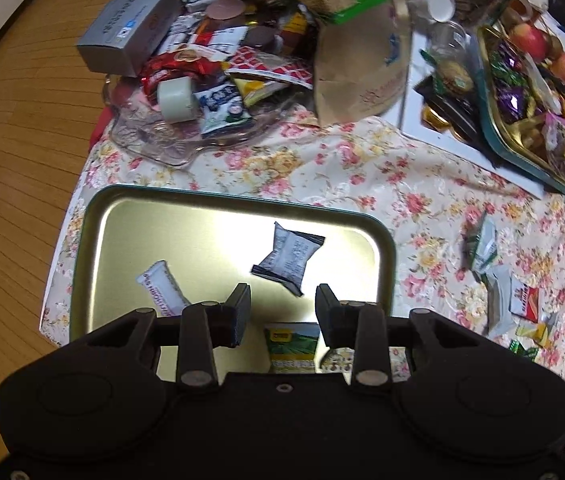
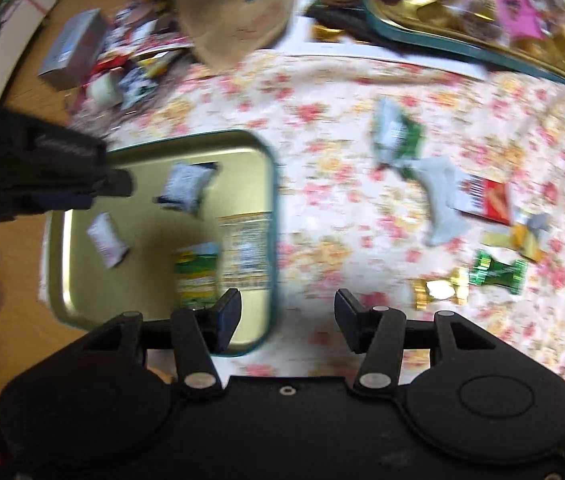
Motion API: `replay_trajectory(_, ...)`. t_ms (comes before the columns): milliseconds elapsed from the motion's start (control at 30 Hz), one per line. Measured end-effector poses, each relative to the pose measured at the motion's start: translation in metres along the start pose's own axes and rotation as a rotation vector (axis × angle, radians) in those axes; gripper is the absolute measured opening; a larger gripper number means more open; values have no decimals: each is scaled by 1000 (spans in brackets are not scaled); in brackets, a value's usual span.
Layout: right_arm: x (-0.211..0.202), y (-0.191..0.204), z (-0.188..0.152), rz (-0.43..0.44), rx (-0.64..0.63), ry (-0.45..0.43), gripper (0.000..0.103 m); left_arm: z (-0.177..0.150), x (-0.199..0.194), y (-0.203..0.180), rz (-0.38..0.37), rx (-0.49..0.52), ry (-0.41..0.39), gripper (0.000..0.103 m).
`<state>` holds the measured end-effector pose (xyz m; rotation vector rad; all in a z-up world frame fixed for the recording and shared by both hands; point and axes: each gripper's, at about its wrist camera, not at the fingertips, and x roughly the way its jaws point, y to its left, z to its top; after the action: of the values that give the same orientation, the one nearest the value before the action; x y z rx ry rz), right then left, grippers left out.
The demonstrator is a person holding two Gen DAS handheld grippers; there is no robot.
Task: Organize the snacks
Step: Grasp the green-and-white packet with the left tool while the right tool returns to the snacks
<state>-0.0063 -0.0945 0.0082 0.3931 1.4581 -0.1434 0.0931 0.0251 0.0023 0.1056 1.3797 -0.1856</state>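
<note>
Gold tin tray [image 1: 94, 240] w/ green rim sits on the floral cloth over the tabletop [image 1: 362, 168], near its left edge. Inside: grey-black snack packet [image 1: 288, 258] mid-tray, white wrapped bar [image 1: 162, 294] to its left, green-yellow packet [image 1: 292, 344] at the near edge, partly hidden by the left claw [image 1: 282, 314]. Right wrist view shows one more pale printed packet [image 2: 246, 250] by the tray's right wall.

Left claw: jaws apart, nothing between them, above the tray's near part. Right claw [image 2: 286, 320]: jaws wide apart, empty, over the tray's right rim & the cloth.

Loose snacks lie on the cloth right of the tray: green-white packet [image 2: 396, 136], grey wrapper [image 2: 438, 200], red-white packet [image 2: 486, 198], gold candy [image 2: 438, 290], green candy [image 2: 498, 270].

Far left: glass dish [image 1: 154, 148] heaped w/ mixed packets + a tape roll [image 1: 176, 98]. Far right: second green-rimmed tray [image 1: 494, 120] full of wrapped sweets.
</note>
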Motion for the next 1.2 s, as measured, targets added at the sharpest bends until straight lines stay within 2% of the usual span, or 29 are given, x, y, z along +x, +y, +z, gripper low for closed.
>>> replay_trajectory(267,9,-79,3,-102,163,20,55,-7,1,-55,-41,127,25,44)
replay_trajectory(567,2,-154,-2,-149,343,51,53,-10,4,-120,-86,225,33,44)
replay_trajectory(833,-9,-176,-6,-113,410,95,53,-6,15,-177,-127,300,3,44)
replay_trajectory(967,-20,-185,-6,-75,442,84,53,0,19,-194,-78,355,-74,44)
replay_trajectory(1067,-27,-191,-5,-51,463,76,53,8,25,-199,-60,341,-113,44)
replay_trajectory(1200,-36,-199,-7,-29,499,65,53,17,43,-201,-72,279,-63,44)
